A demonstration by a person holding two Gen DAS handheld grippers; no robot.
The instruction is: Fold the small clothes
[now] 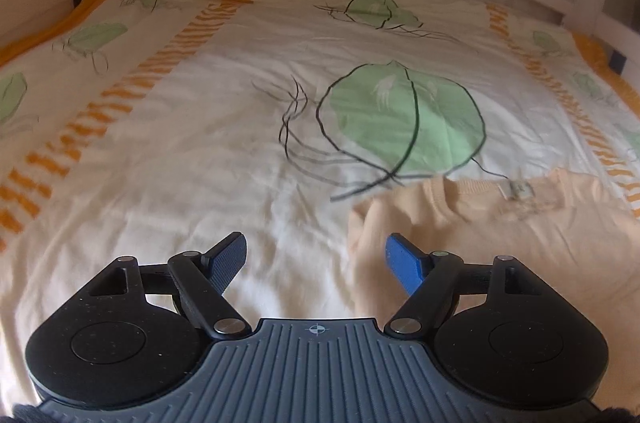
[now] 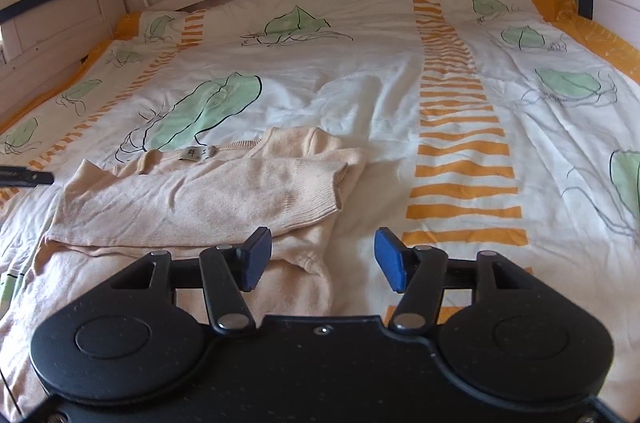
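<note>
Sweater (image 2: 200,195) lies flat on the duvet (image 2: 360,95), one sleeve (image 2: 256,183) laid across its chest, so I judge a fold done. My right gripper (image 2: 316,259) and left gripper (image 1: 316,263) hang above it, jaws apart, nothing between them.

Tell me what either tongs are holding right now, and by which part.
Nothing. Left tongs and right tongs are both open and empty above the sweater.

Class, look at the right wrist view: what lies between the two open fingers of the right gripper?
In the right wrist view, the right gripper holds nothing; between its fingers show the peach sweater's edge and bare duvet.
</note>
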